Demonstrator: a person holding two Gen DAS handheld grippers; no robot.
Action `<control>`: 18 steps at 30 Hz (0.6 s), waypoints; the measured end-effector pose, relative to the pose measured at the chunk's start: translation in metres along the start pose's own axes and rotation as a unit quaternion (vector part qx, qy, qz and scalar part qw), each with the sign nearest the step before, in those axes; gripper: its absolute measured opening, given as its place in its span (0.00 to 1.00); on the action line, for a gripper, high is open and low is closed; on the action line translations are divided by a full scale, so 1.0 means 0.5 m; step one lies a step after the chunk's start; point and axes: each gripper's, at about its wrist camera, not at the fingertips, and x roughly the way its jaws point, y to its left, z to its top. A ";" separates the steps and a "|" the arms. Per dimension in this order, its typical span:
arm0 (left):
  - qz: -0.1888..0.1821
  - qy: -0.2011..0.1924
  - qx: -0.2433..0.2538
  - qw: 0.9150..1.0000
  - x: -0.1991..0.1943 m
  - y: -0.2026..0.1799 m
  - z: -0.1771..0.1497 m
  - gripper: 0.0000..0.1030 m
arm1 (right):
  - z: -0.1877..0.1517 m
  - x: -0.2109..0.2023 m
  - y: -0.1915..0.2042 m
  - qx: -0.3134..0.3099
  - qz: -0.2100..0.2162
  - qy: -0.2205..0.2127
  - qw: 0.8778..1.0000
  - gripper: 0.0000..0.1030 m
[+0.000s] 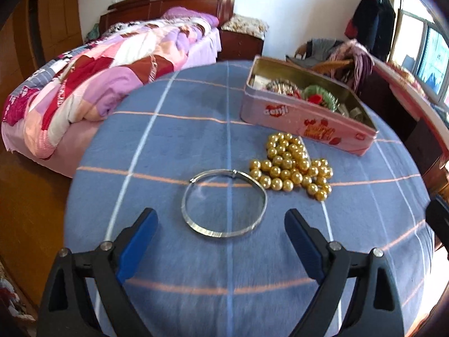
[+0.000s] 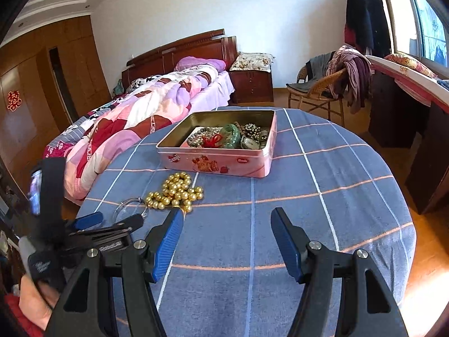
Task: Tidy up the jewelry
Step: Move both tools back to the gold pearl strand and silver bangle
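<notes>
A silver bangle lies flat on the blue checked tablecloth. My left gripper is open, its blue pads on either side of the bangle's near half, just above the cloth. A heap of gold beads lies just right of and behind the bangle. An open pink tin holding jewelry stands behind the beads. In the right wrist view my right gripper is open and empty above the cloth, right of the beads, the bangle and the left gripper. The tin is ahead.
The round table's edge curves close on the right over a wooden floor. A bed with a patchwork quilt stands left of the table. A wicker chair with clothes and a desk stand at the right.
</notes>
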 end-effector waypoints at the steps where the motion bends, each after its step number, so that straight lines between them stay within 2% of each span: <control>1: -0.006 0.010 -0.002 1.000 0.008 0.000 0.005 0.91 | 0.002 0.002 -0.003 0.002 -0.002 0.000 1.000 0.63; 5: 0.006 0.022 -0.012 1.000 0.025 0.001 0.025 0.91 | 0.005 0.020 -0.019 0.017 -0.004 0.010 1.000 0.63; 8: 0.028 0.023 -0.001 0.999 0.027 -0.008 0.024 0.85 | 0.005 0.032 -0.026 0.025 -0.001 0.019 1.000 0.63; 12: 0.023 0.016 0.004 1.000 0.017 -0.012 0.019 0.69 | 0.002 0.042 -0.024 0.024 0.001 0.025 0.999 0.63; 18: 0.014 0.016 0.010 1.000 0.017 -0.010 0.026 0.68 | 0.001 0.044 -0.018 0.020 0.004 0.028 0.999 0.63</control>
